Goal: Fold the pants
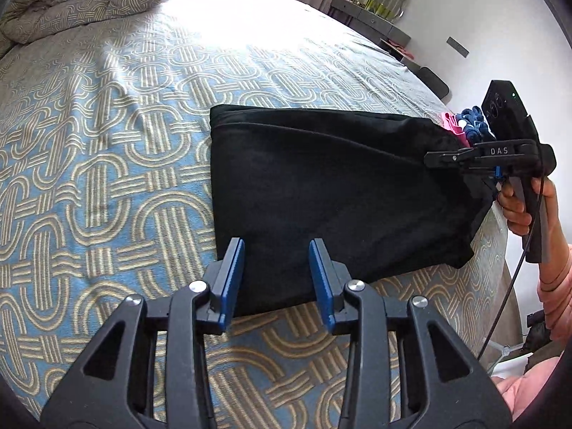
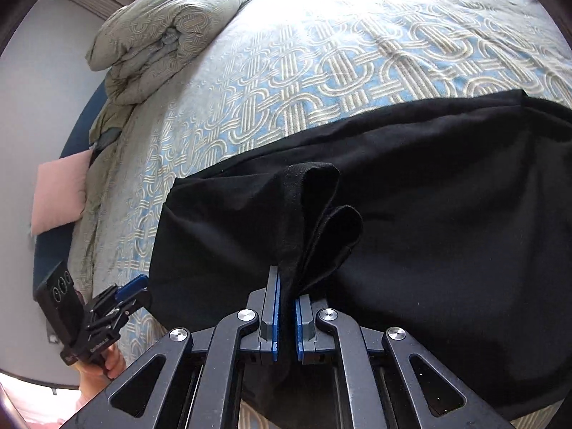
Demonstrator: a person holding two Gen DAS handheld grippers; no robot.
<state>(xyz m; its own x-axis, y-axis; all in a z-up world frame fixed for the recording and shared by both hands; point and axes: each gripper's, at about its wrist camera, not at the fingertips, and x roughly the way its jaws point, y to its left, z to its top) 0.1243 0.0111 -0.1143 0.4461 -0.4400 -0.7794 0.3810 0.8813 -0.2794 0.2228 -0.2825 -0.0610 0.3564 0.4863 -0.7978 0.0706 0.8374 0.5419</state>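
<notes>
Blue-padded right gripper point(image 2: 286, 316) pinches a bunched hem of the black cotton pants point(image 1: 321, 193), folded at centre of the patterned blue-and-beige bedspread point(image 1: 107, 186); left gripper point(image 1: 277, 279), at 6 o'clock, is spread and empty, so dragging risks undoing the fold.

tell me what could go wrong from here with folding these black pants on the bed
1. The right hand-held gripper pinches only a small bunched edge of the pants; the fabric could slip out mid-carry.
2. The left hand-held gripper is open with nothing clamped, so that end lies free on the bed and could drag or shift, spoiling the fold.
3. One side of the pants lies at the bed's edge and might slide off.
</notes>
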